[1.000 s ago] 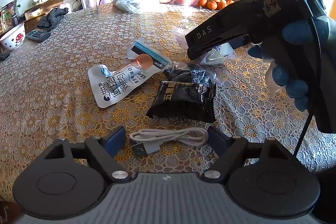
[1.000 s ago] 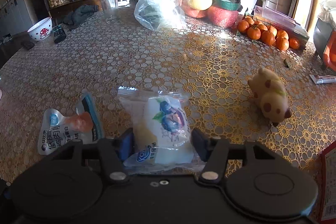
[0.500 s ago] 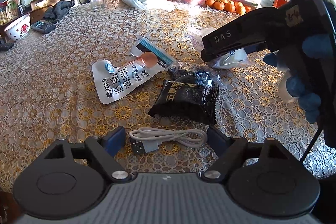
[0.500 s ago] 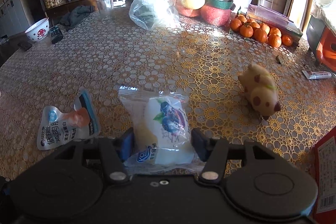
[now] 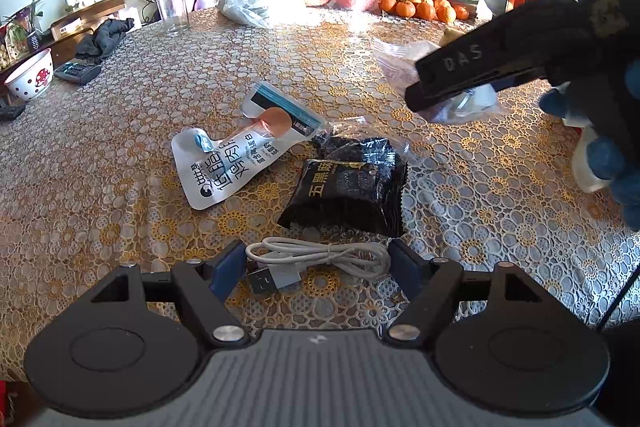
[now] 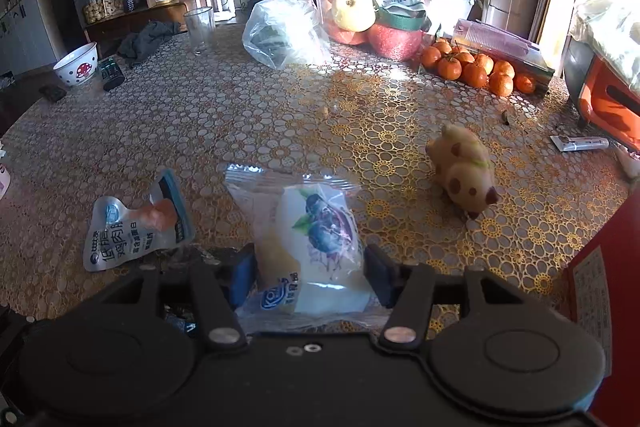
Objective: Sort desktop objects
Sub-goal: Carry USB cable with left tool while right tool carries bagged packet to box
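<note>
Since a second ago the right hand-held gripper has carried its clear snack packet a little up and toward the far side of the worktop, and the toy pig now sits nearer the middle of the right wrist view. That packet is see-through film with a blueberry picture on a pale filling and a blue round logo near its lower edge; its crimped top edge points away from the camera. Both blue pads press its sides, so the jaws stand part-closed around it, and in the left wrist view it hangs clear of the worktop.

Left hand-held gripper is spread wide, low over the worktop, its pads to either side of a coiled white USB cable and gripping nothing. Just beyond the cable lies a black snack pack with gold characters, partly lying over a second dark wrapper. To their left lies a white pouch with black characters, an orange disc and a blue striped end. Mandarins sit well apart at the far right edge.
</note>
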The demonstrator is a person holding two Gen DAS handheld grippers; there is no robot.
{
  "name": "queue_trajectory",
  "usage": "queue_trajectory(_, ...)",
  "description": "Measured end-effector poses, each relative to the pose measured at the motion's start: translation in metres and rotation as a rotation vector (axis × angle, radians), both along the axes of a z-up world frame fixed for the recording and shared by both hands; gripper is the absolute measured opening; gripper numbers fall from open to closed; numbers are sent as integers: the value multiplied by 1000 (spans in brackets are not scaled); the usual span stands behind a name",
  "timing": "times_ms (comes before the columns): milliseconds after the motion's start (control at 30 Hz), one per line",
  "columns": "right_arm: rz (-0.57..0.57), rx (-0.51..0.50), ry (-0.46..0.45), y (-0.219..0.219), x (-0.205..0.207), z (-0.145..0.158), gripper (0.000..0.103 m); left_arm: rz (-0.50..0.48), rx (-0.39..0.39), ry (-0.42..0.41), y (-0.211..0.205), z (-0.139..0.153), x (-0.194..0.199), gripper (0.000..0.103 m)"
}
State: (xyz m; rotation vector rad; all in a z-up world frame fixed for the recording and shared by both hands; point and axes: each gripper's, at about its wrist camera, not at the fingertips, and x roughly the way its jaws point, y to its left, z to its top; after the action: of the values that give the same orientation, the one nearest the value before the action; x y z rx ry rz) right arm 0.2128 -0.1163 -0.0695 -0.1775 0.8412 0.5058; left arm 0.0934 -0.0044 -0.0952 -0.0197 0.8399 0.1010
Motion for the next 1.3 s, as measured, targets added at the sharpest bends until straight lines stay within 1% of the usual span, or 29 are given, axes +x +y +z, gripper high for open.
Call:
queue_trajectory(200, -16, 12, -22, -17, -16, 16, 57, -3, 7, -30, -2, 15, -8, 77)
queue_trajectory(367, -33, 17, -40, -32, -32, 29, 57, -25, 23, -62, -11, 30, -18, 77)
queue_trajectory(567, -63, 29, -45, -53, -53, 40, 57, -40, 36, -101, -21, 47, -29, 77)
queue_trajectory(733, -86, 37, -24, -69, -71, 47, 57, -58, 52, -130, -33, 60, -36, 77)
queue_trajectory(833, -102, 47, -32, -80, -84, 54, 57, -73, 60, -148, -41, 68, -40, 77)
queue_trajectory(1033, -142, 71, -42, -103, -104, 67, 57, -105, 56, -175, -58, 85, -44, 77)
queue_trajectory(1300, -189, 86, -84, -133, -124, 83, 57, -142, 43, -247, -80, 111, -42, 77)
